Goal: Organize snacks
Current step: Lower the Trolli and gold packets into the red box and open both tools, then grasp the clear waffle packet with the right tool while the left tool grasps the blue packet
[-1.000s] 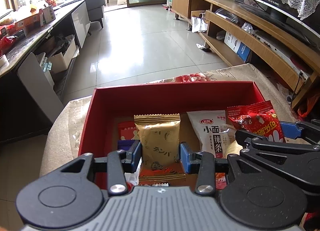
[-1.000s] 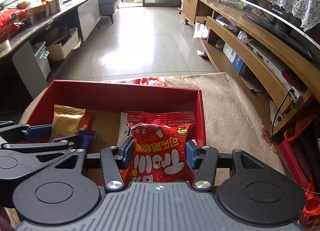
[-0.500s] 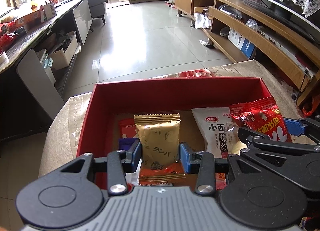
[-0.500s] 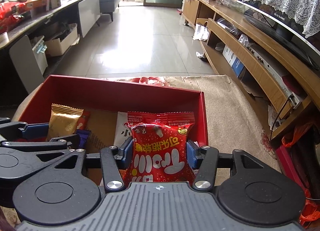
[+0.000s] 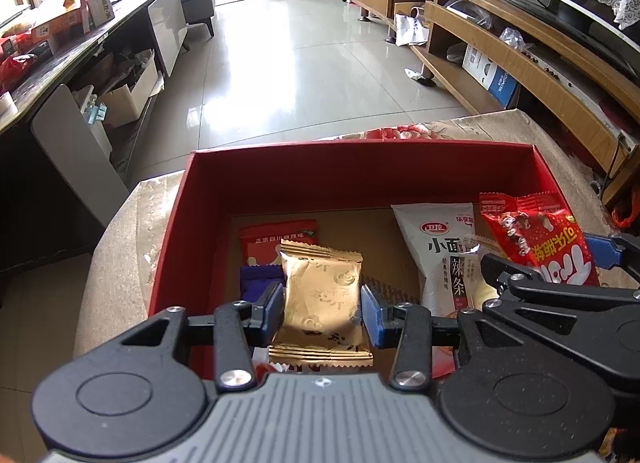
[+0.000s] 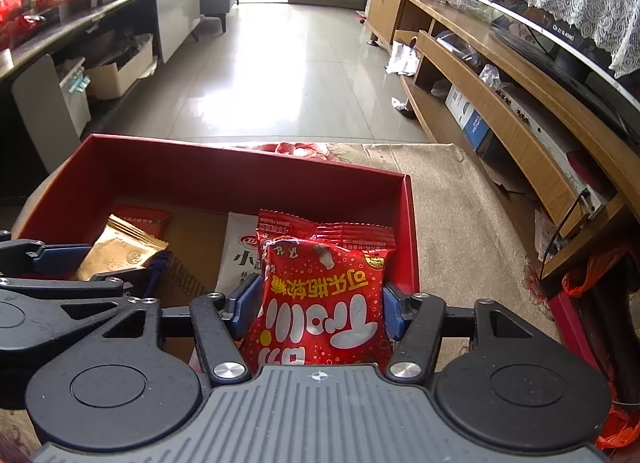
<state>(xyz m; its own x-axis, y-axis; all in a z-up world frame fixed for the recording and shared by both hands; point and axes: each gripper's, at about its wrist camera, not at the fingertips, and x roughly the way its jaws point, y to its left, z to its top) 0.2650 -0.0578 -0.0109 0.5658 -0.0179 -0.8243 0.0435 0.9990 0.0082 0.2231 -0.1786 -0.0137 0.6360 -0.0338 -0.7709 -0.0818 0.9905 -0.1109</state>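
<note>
A red cardboard box (image 5: pixel 360 167) with tall straight walls and a plain brown card floor sits on a worktop (image 6: pixel 452 191) covered in beige cloth with a red flower pattern. Snacks are being gathered into this box, and the job looks well under way but not finished.

Lying flat on the box floor are a white pouch (image 5: pixel 436 247) with black Chinese lettering, a small red packet (image 5: pixel 276 235) and a small dark blue wrapper (image 5: pixel 256 277) at the left.

Two more snacks are held over the box. The left tool (image 5: pixel 322 313) has its blue pads on either side of a gold foil packet (image 5: pixel 320 295), shiny, pillow-shaped, with crimped zigzag ends; the pads sit against its edges, though the right one may have only a light touch. The right tool (image 6: pixel 316 313) holds a puffy glossy red bag (image 6: pixel 324 295) with large white characters, seen upside down. Its jaws have just been opening, yet the bag still fills the gap between the pads and has not dropped.

What seems left is to let both packets go onto the box floor. Whether other snacks wait outside the box cannot be told.

Beyond the worktop lie a pale glossy tiled floor and a long wooden TV cabinet (image 6: pixel 500 75) along the right wall.
</note>
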